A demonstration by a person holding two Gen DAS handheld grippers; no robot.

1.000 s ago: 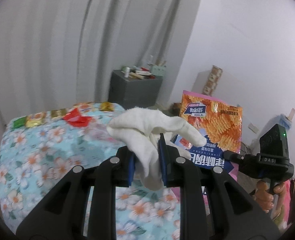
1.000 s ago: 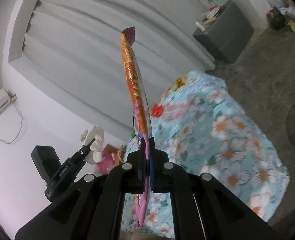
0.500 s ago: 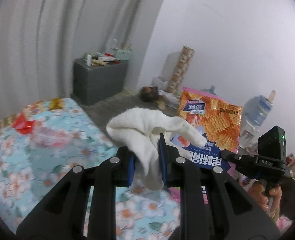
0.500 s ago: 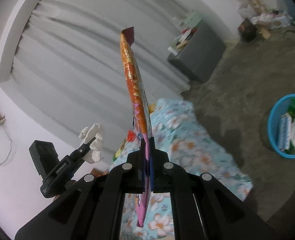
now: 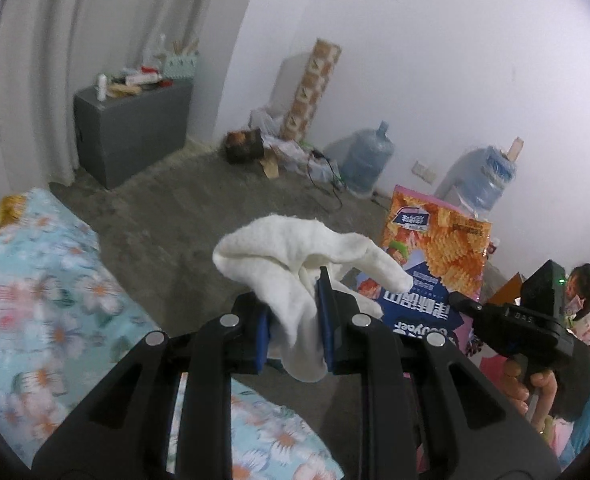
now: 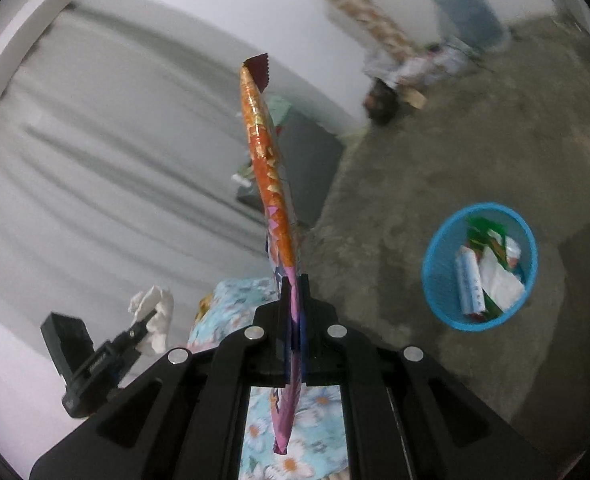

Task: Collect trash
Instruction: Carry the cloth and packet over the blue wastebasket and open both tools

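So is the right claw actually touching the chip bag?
Touching. The right wrist view shows the right claw shut on the chip bag, edge-on between both fingers.

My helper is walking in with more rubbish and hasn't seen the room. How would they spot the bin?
Start from the bed with the floral sheet and look out over the bare grey floor. Standing alone there is the basket: round, bright blue plastic, open-topped, already holding wrappers and white paper, the only vivid blue thing on the floor.
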